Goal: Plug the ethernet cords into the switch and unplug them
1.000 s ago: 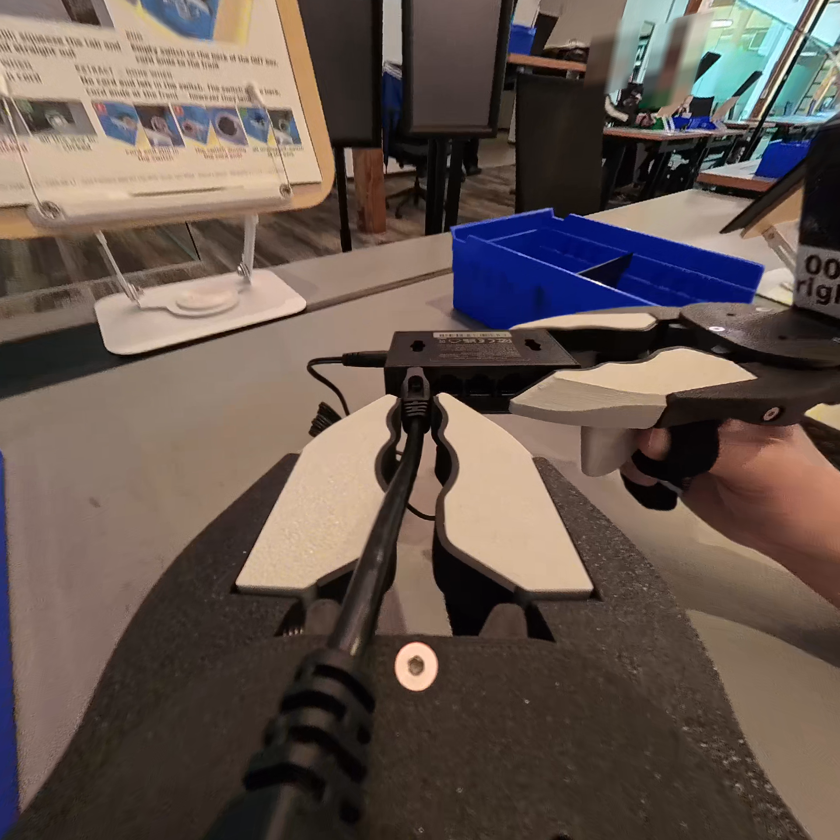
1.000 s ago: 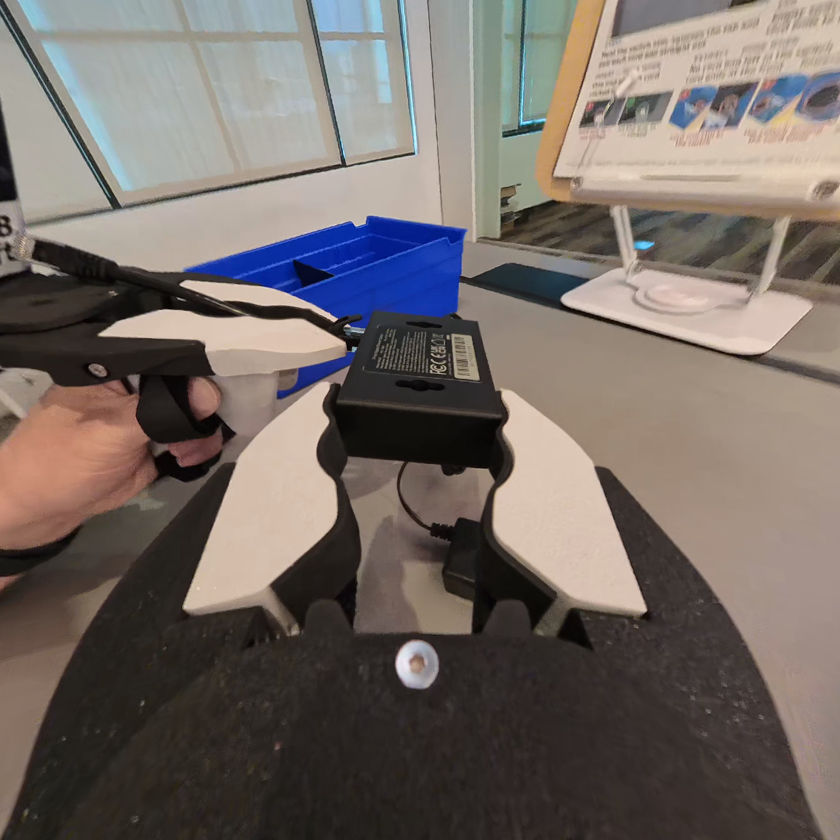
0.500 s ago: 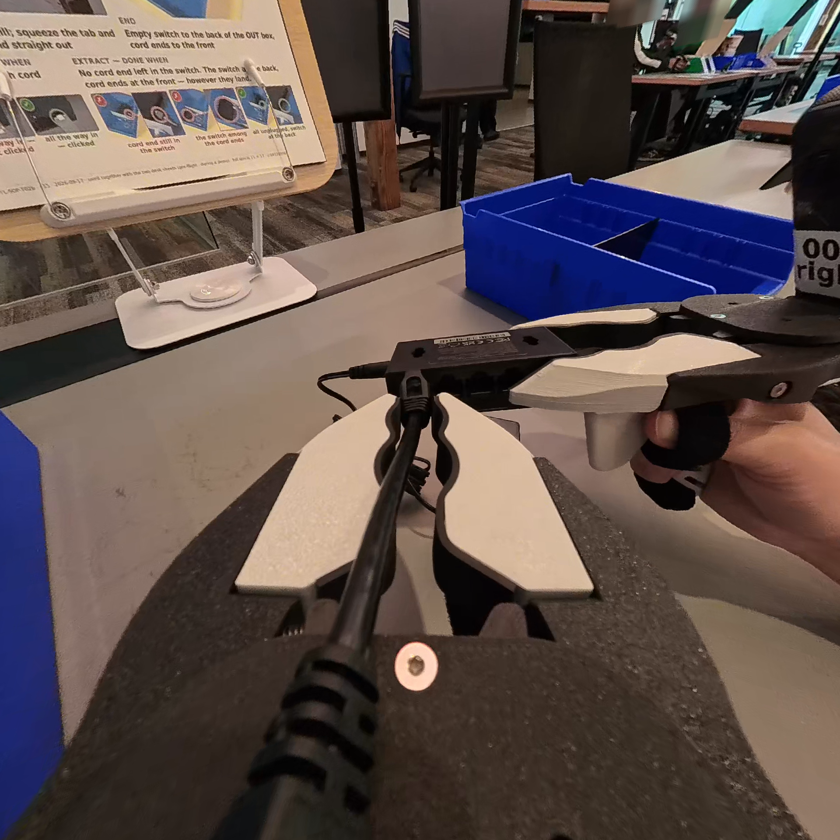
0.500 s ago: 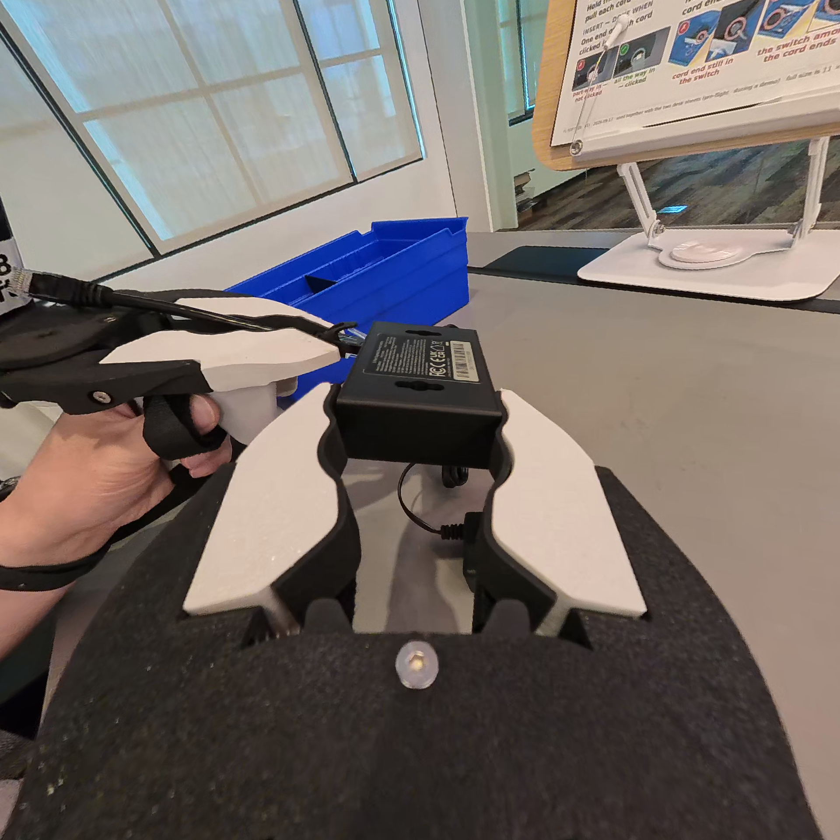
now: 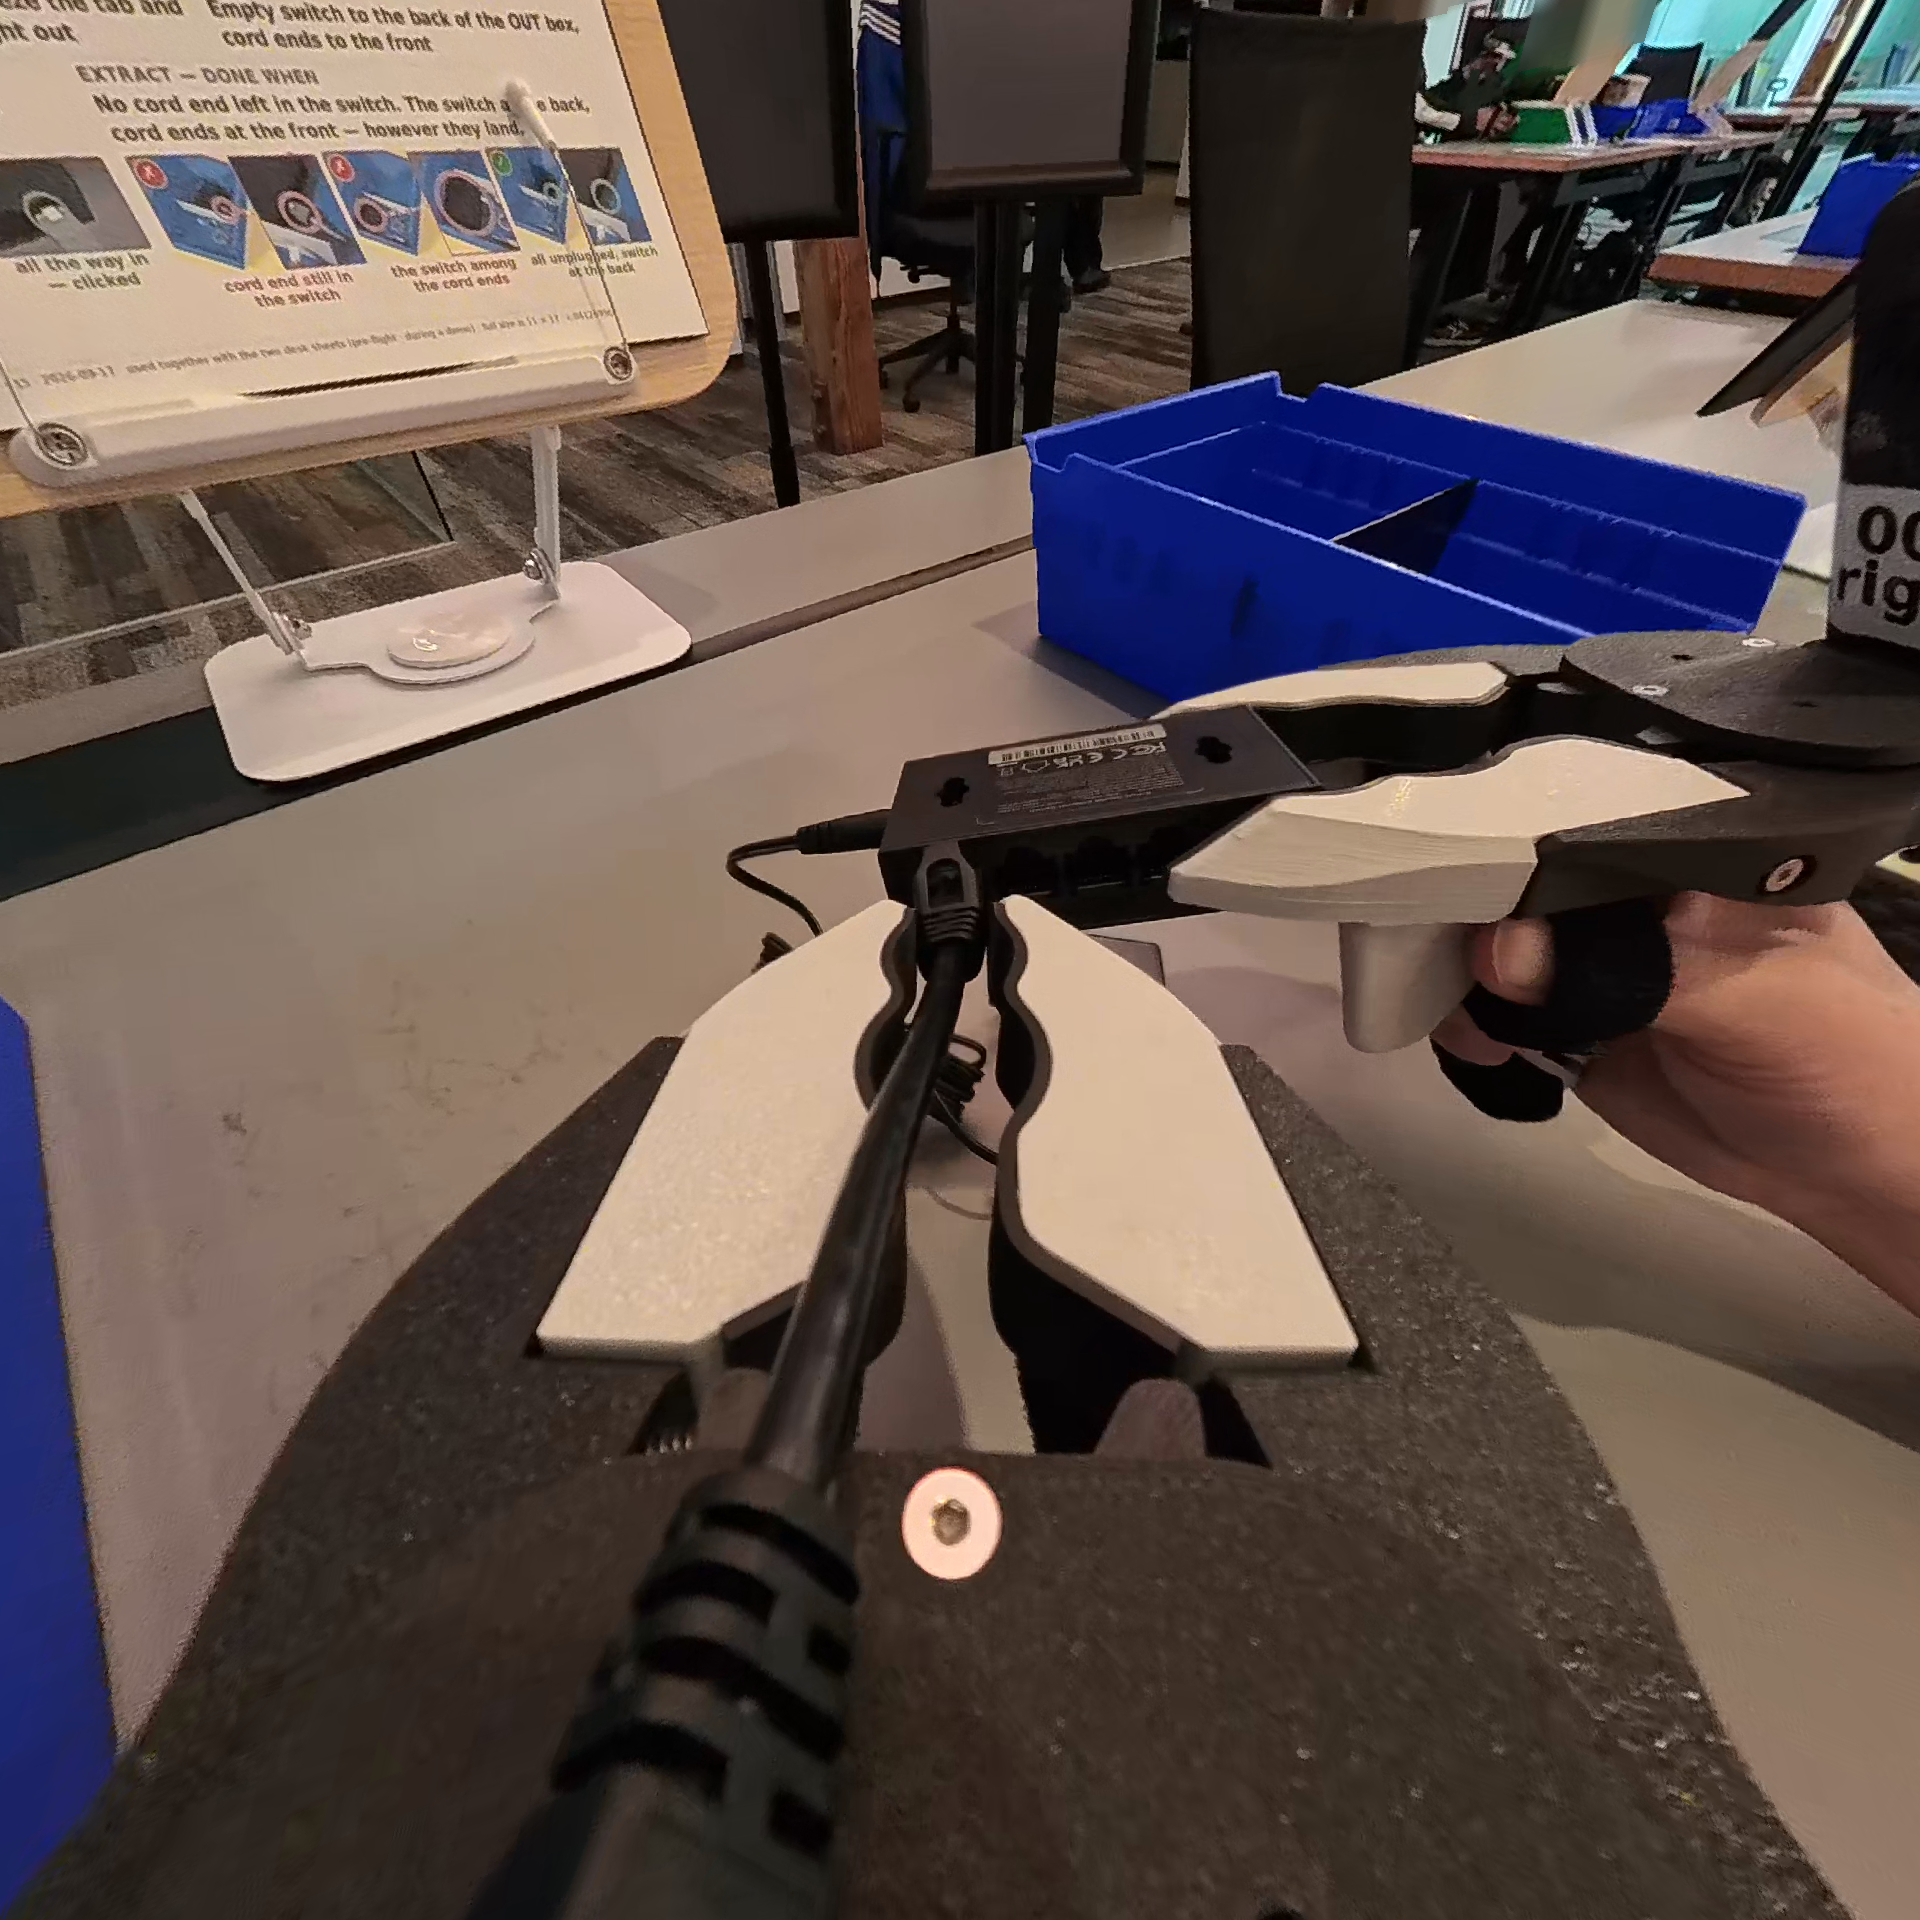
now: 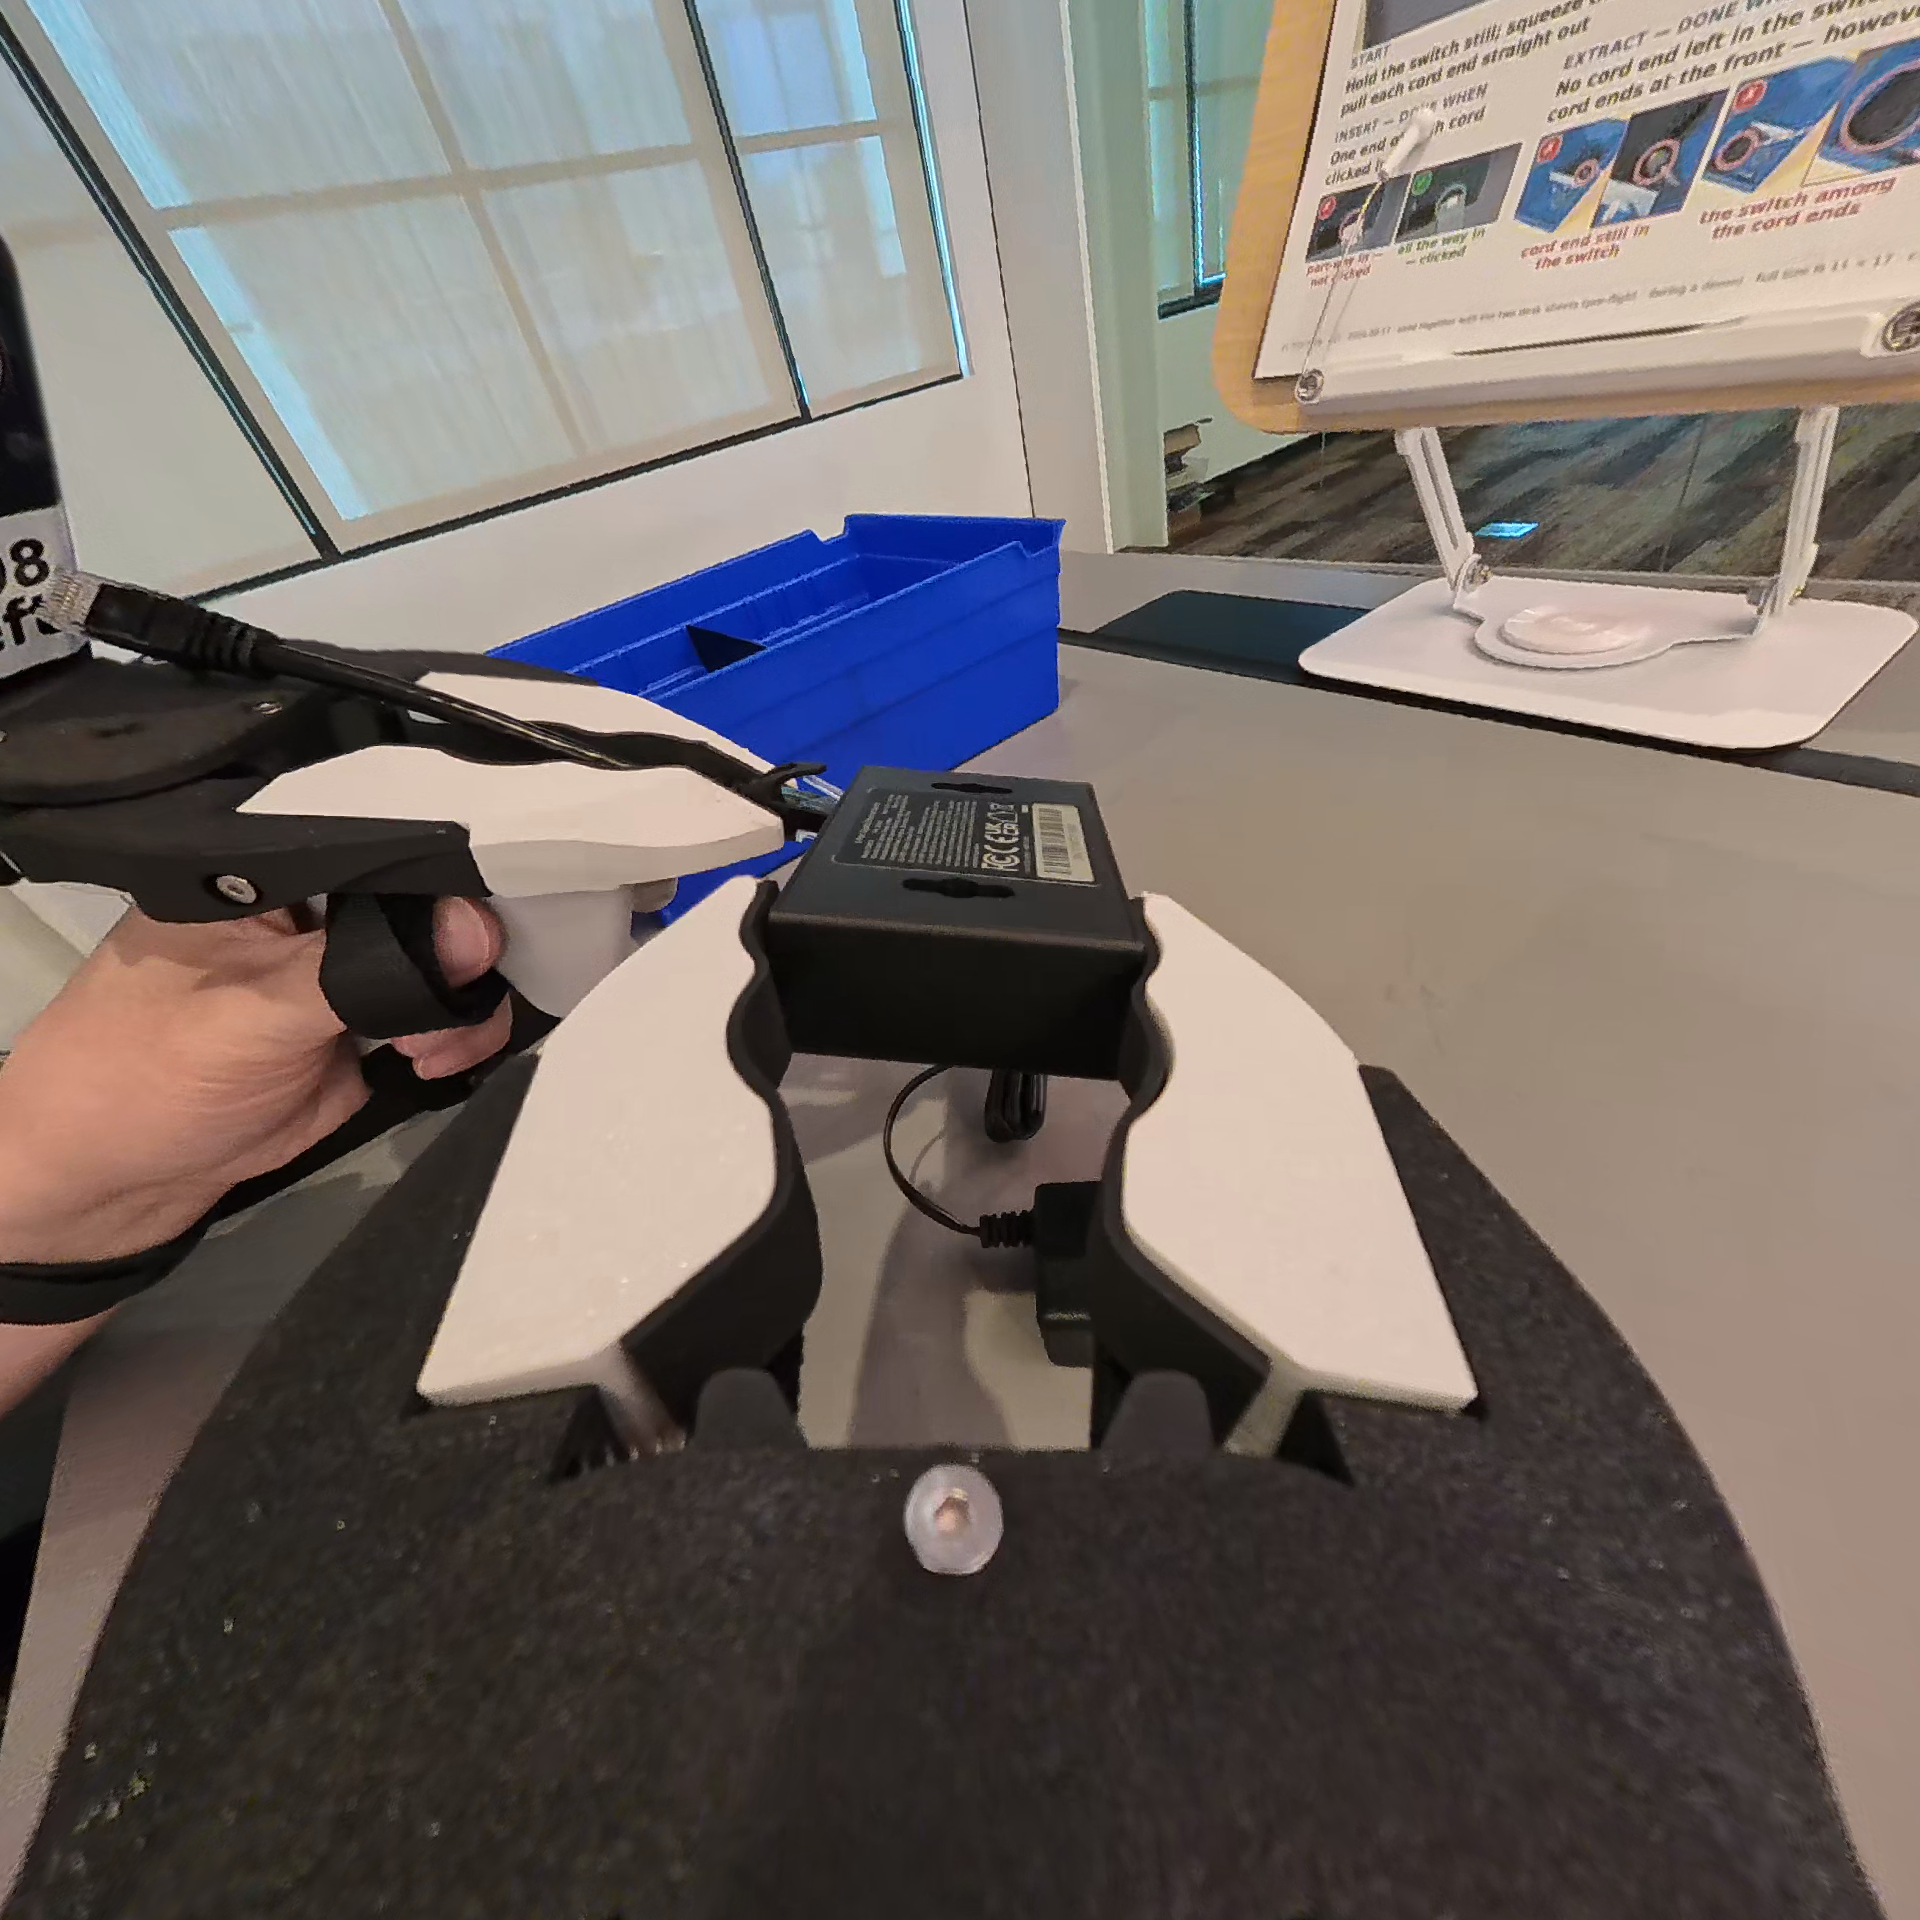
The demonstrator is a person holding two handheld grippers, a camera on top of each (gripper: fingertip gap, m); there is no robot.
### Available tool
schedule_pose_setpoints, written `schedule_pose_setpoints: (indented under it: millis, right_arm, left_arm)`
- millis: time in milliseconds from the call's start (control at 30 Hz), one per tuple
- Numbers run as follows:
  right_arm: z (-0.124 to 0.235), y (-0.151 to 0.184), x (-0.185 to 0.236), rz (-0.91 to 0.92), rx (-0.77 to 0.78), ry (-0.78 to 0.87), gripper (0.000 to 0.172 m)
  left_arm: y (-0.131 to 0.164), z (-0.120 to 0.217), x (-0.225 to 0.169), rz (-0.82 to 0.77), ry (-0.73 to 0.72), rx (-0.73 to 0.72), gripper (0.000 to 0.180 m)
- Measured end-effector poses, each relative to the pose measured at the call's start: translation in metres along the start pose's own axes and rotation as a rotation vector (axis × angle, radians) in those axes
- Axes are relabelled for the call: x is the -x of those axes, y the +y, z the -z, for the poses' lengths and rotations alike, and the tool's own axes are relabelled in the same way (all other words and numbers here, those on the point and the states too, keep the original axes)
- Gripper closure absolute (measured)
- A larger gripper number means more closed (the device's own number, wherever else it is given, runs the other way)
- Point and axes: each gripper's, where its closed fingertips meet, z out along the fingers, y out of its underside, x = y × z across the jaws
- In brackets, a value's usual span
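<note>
On the grey table (image 5: 312, 1039), a blue bin (image 5: 1299, 561) sits behind the work and a white stand (image 5: 447, 665) carries a printed sheet. Held clear above the table, the black switch (image 6: 961, 894) sits label-up in the right gripper (image 6: 954, 966), jaws wide and pressing on both its sides. At its end port, the left gripper (image 5: 943, 935) has narrow jaws pinching the black ethernet cord (image 5: 883, 1143) just behind the plug.

Blue bin (image 5: 1382, 540), instruction board on white stand (image 5: 447, 665), grey table (image 5: 312, 987).
</note>
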Motion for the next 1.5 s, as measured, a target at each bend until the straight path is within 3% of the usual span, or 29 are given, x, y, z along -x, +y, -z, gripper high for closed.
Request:
schedule_pose_setpoints:
  millis: [500,933,1167,1500]
  right_arm:
    - [-0.001,0.005,0.003,-0.053,0.039,-0.014,0.11]
    - [0.012,-0.006,0.008,-0.024,-0.036,-0.091,0.11]
    - [0.017,-0.012,0.01,0.047,-0.055,-0.113,0.11]
    - [0.016,-0.014,0.014,0.138,-0.057,-0.078,0.11]
  left_arm:
    - [-0.003,0.001,0.003,0.002,-0.011,-0.013,0.169]
    - [-0.015,0.007,-0.01,-0.083,0.068,-0.108,0.169]
    - [-0.019,0.01,-0.015,-0.083,0.111,-0.149,0.169]
    - [-0.021,0.012,-0.015,-0.145,0.042,-0.187,0.169]
